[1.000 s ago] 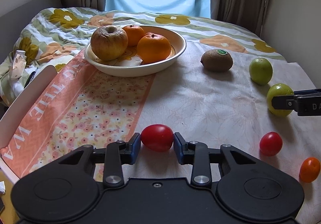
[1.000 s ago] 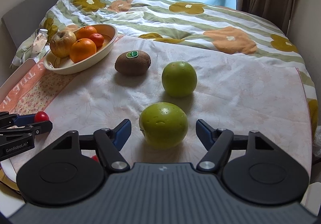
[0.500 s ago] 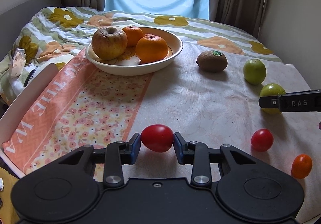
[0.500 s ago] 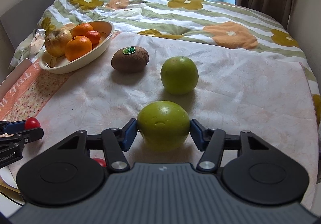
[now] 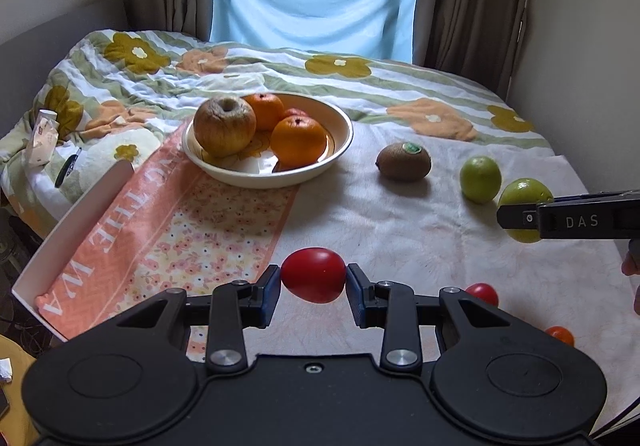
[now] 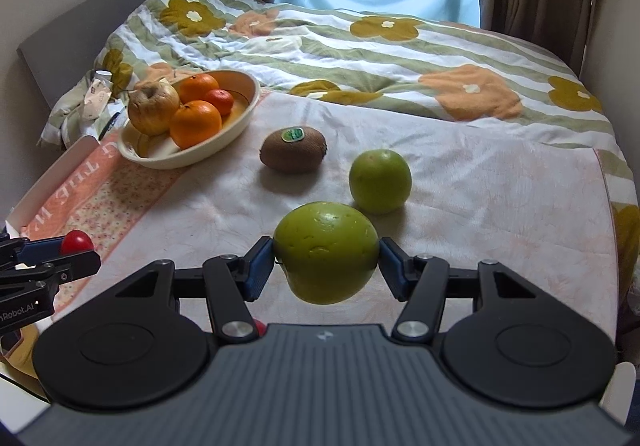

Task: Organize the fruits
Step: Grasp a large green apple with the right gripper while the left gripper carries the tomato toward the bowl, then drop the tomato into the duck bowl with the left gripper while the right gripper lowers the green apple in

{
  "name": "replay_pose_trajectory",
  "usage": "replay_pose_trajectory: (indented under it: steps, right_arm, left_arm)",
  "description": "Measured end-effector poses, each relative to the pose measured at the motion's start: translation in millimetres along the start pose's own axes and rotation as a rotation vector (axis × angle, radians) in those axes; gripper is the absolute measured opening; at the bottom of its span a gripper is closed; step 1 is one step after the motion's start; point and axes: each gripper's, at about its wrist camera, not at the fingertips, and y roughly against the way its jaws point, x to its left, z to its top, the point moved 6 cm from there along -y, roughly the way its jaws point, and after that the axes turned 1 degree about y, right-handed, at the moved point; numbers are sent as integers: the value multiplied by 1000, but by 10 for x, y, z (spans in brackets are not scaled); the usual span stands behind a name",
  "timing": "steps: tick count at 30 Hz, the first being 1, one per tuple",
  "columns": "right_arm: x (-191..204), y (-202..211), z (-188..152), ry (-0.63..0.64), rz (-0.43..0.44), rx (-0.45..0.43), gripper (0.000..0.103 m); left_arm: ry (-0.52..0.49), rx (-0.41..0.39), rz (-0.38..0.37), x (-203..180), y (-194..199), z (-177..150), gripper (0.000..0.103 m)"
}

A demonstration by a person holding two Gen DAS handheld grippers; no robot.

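My left gripper [image 5: 313, 282] is shut on a red tomato [image 5: 313, 275] and holds it above the cloth. My right gripper [image 6: 326, 264] is shut on a large green fruit [image 6: 326, 250], lifted off the cloth; it also shows in the left wrist view [image 5: 524, 196]. A cream bowl [image 5: 336, 150] at the back left holds a wrinkled apple [image 5: 224, 126] and oranges [image 5: 298, 142]. A kiwi [image 5: 404, 162], a smaller green fruit [image 5: 480, 178], a second red tomato [image 5: 482, 292] and a small orange fruit [image 5: 560, 334] lie on the cloth.
The fruit lies on a pale cloth with an orange floral runner [image 5: 168, 230] on a bed with a flowered quilt [image 5: 340, 66]. A white tray edge [image 5: 72, 222] runs along the left. Curtains and a wall stand behind and to the right.
My right gripper closed on the large green fruit and lifted it. My left gripper rose with the red tomato held throughout.
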Motion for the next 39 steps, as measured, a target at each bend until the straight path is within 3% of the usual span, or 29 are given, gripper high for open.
replay_pose_trajectory:
  steps: [11, 21, 31, 39]
  right_arm:
    - [221, 337, 196, 5, 22, -20, 72]
    - [526, 381, 472, -2, 22, -45, 72]
    - [797, 177, 888, -41, -7, -59, 72]
    - [880, -163, 1191, -83, -60, -61, 72]
  left_arm:
    - [-24, -65, -5, 38, 323, 290, 39]
    - [-69, -103, -29, 266, 317, 668, 39]
    - [-112, -84, -77, 533, -10, 1069, 39]
    - [-179, -46, -128, 653, -485, 1388, 39]
